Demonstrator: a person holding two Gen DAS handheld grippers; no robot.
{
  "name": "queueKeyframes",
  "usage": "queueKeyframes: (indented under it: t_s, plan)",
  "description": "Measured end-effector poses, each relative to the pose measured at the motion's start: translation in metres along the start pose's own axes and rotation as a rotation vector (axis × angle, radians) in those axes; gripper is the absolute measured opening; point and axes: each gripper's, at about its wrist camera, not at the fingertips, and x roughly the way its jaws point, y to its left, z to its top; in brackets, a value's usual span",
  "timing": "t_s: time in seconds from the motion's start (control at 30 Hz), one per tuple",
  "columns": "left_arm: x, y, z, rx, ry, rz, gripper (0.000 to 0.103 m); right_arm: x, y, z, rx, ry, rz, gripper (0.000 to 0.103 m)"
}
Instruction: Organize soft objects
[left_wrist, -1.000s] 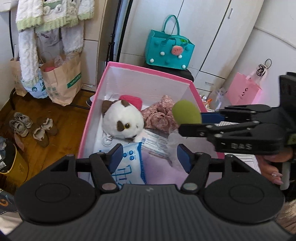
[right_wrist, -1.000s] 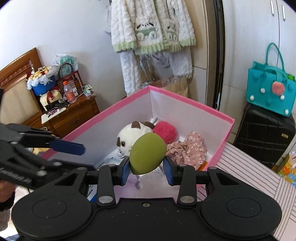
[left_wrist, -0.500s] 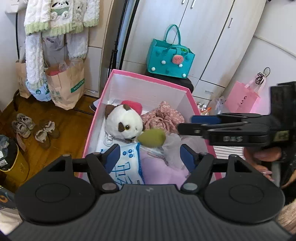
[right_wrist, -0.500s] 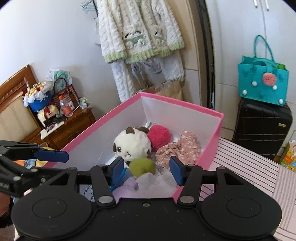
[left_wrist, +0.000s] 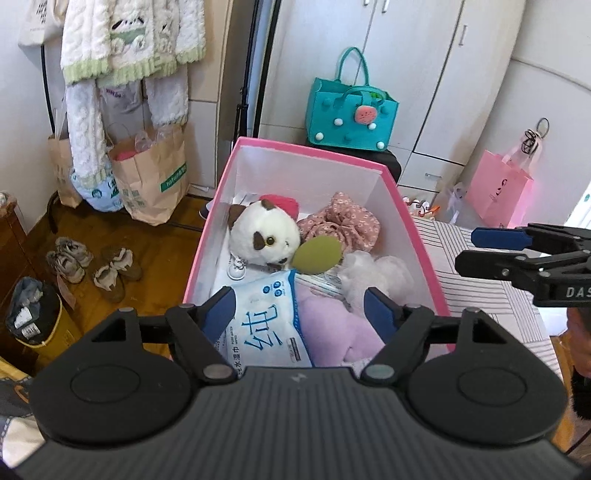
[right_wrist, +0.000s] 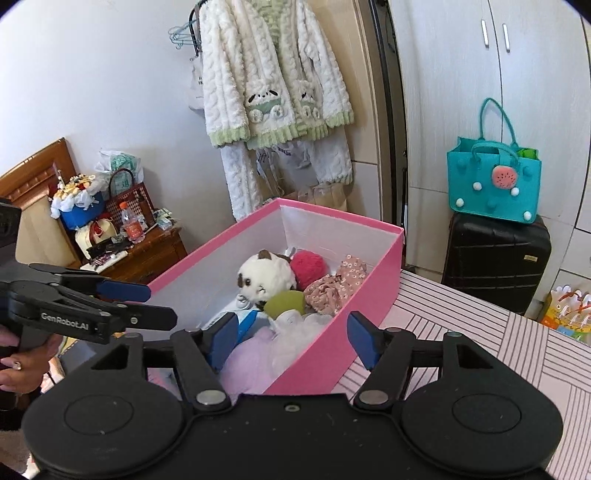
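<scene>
Green sponge released into pink box (right_wrist: 373, 291); both claws empty.

Right gripper (right_wrist: 291, 334), clamped on the green egg-shaped sponge (right_wrist: 284, 302) a second ago, has just been opening, nothing between its pads. Sponge rests against the plush dog (left_wrist: 264, 236), beyond and below the claw. Left gripper (left_wrist: 299, 306) also widening, bare. That item looks stowed.

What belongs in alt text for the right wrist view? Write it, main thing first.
An open pink box holds a white plush dog, a green egg-shaped sponge, a red pom-pom, floral fabric and lilac cloth. The right gripper hangs open and empty over its near end; the left gripper shows at left.
</scene>
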Motion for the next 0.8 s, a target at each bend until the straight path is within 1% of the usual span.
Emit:
queueKeyframes:
  t_s: [0.1, 0.13, 0.17, 0.23, 0.27, 0.3, 0.33, 0.4, 0.5, 0.53, 0.57, 0.6, 0.67, 0.73, 0.8]
  plan:
    - [-0.014, -0.011, -0.003, 0.041, -0.017, 0.002, 0.077, -0.017, 0.008, -0.004, -0.013, -0.013, -0.004, 0.073]
    - [-0.019, -0.015, -0.003, 0.054, -0.022, 0.004, 0.080, -0.022, 0.011, -0.005, -0.020, -0.016, -0.011, 0.074]
    - [-0.025, -0.019, -0.004, 0.067, -0.026, 0.004, 0.089, -0.028, 0.014, -0.006, -0.028, -0.019, -0.020, 0.075]
    - [-0.036, -0.027, -0.005, 0.090, -0.043, -0.002, 0.098, -0.040, 0.022, -0.008, -0.045, -0.028, -0.034, 0.079]
    - [-0.041, -0.029, -0.006, 0.099, -0.053, 0.000, 0.100, -0.045, 0.023, -0.009, -0.048, -0.030, -0.039, 0.081]
    - [-0.046, -0.033, -0.007, 0.111, -0.057, 0.004, 0.101, -0.051, 0.025, -0.011, -0.047, -0.033, -0.045, 0.086]
    - [-0.050, -0.037, -0.008, 0.125, -0.055, 0.011, 0.101, -0.057, 0.027, -0.012, -0.040, -0.037, -0.050, 0.096]
    - [-0.056, -0.042, -0.010, 0.145, -0.044, 0.019, 0.101, -0.069, 0.028, -0.015, -0.010, -0.047, -0.079, 0.103]
    - [-0.059, -0.050, -0.015, 0.154, -0.023, 0.034, 0.102, -0.084, 0.033, -0.021, 0.025, -0.062, -0.208, 0.103]
    - [-0.059, -0.052, -0.016, 0.151, -0.013, 0.045, 0.102, -0.089, 0.035, -0.024, 0.024, -0.063, -0.257, 0.103]
    - [-0.058, -0.053, -0.017, 0.144, 0.004, 0.061, 0.102, -0.092, 0.036, -0.027, 0.018, -0.062, -0.288, 0.103]
    - [-0.058, -0.055, -0.018, 0.140, 0.020, 0.075, 0.102, -0.097, 0.036, -0.031, 0.016, -0.064, -0.309, 0.103]
    - [-0.058, -0.059, -0.019, 0.144, 0.035, 0.084, 0.102, -0.106, 0.033, -0.037, 0.040, -0.059, -0.316, 0.103]
    - [-0.060, -0.063, -0.021, 0.152, 0.033, 0.087, 0.103, -0.113, 0.029, -0.041, 0.090, -0.027, -0.310, 0.103]
    - [-0.063, -0.068, -0.023, 0.152, 0.028, 0.097, 0.103, -0.122, 0.025, -0.046, 0.136, -0.037, -0.330, 0.103]
